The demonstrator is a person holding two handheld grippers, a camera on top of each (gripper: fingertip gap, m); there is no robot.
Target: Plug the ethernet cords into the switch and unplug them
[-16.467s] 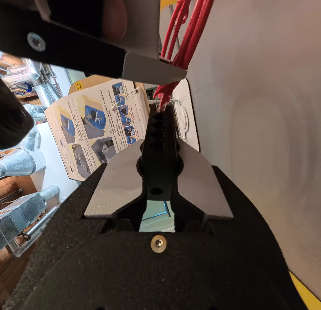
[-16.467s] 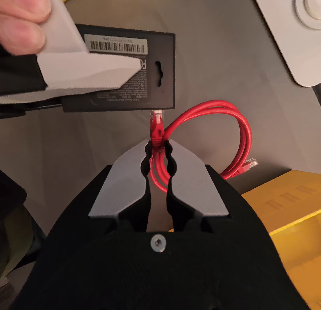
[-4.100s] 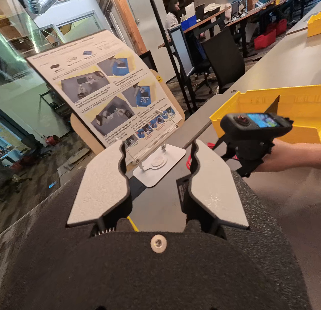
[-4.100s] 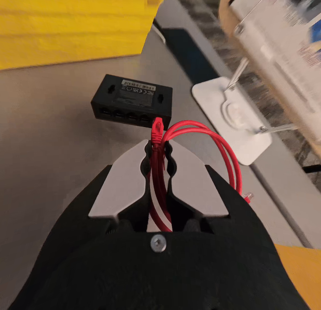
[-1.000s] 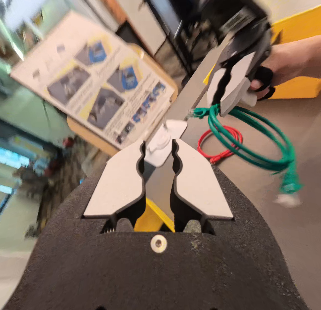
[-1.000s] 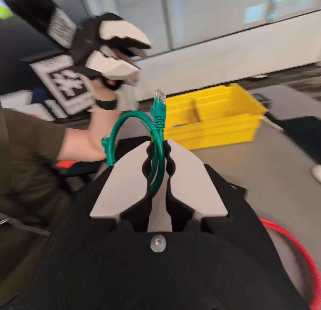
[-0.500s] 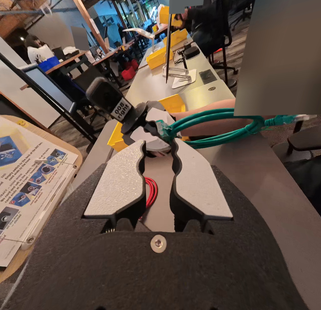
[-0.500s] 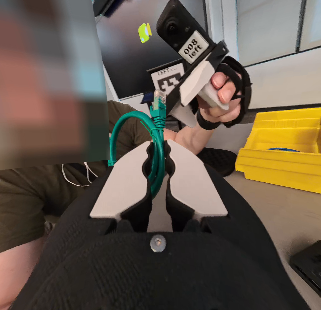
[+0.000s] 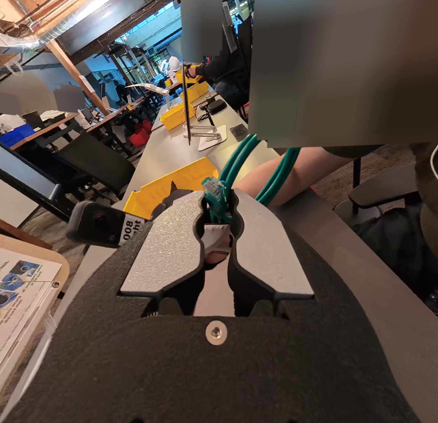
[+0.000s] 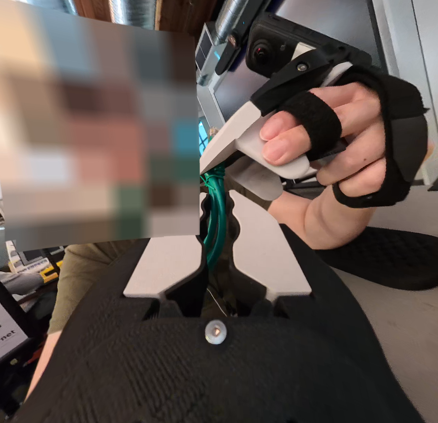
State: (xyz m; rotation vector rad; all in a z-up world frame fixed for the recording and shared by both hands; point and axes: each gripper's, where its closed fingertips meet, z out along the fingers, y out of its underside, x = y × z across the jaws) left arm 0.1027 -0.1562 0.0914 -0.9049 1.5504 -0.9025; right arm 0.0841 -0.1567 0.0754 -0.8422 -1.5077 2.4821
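Observation:
A coiled green ethernet cord (image 9: pixel 239 169) is held up in the air between both grippers. My right gripper (image 10: pixel 216 198) is shut on the bundled strands of the green cord (image 10: pixel 216 222). My left gripper (image 9: pixel 218 198) has its fingertips closed on the cord's green plug (image 9: pixel 213 191), which points up out of the jaws. In the right wrist view the left gripper (image 10: pixel 214 172) comes in from the right, held by a hand (image 10: pixel 331 150). In the left wrist view a right gripper finger (image 9: pixel 213 230) shows just behind the plug. The switch is not in view.
A yellow bin (image 9: pixel 166 188) stands on the grey table (image 9: pixel 331 257) just beyond the grippers. An instruction sheet on a wooden board (image 9: pixel 21 293) lies at the left. A monitor stand (image 9: pixel 208 136) is farther back. A forearm (image 9: pixel 284 179) crosses behind the cord. The grippers are tip to tip, or close to it.
The two grippers have come together in the air. My left gripper's fingers have narrowed around the green plug. The right gripper still holds the cord bundle.

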